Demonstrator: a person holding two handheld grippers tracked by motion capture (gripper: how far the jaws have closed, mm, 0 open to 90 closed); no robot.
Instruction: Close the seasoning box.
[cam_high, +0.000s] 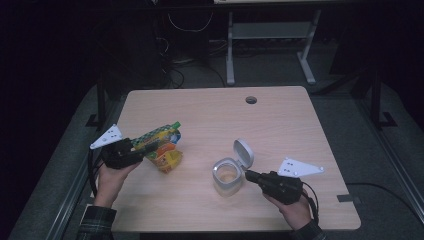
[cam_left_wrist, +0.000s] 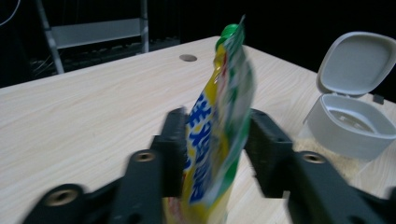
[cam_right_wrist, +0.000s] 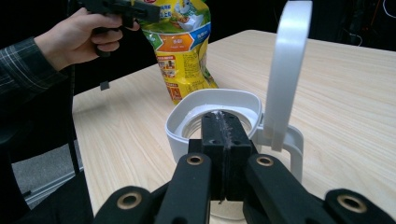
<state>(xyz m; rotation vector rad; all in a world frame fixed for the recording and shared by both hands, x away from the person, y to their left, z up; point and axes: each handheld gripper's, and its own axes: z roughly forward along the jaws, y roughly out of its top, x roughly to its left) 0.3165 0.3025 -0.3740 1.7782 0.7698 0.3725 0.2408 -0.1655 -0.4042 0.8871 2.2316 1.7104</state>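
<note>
The left gripper (cam_high: 141, 150) has its jaws half open around the pouch (cam_high: 162, 147), left of the jar (cam_high: 228, 175), seemingly loose for regripping, while the right gripper (cam_high: 248, 174), jaws closed, steadies the jar's rim.

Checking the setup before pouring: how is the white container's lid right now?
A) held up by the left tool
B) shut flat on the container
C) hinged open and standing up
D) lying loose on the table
C: the lid stands upright on its hinge behind the open white container, with neither tool on it.
</note>
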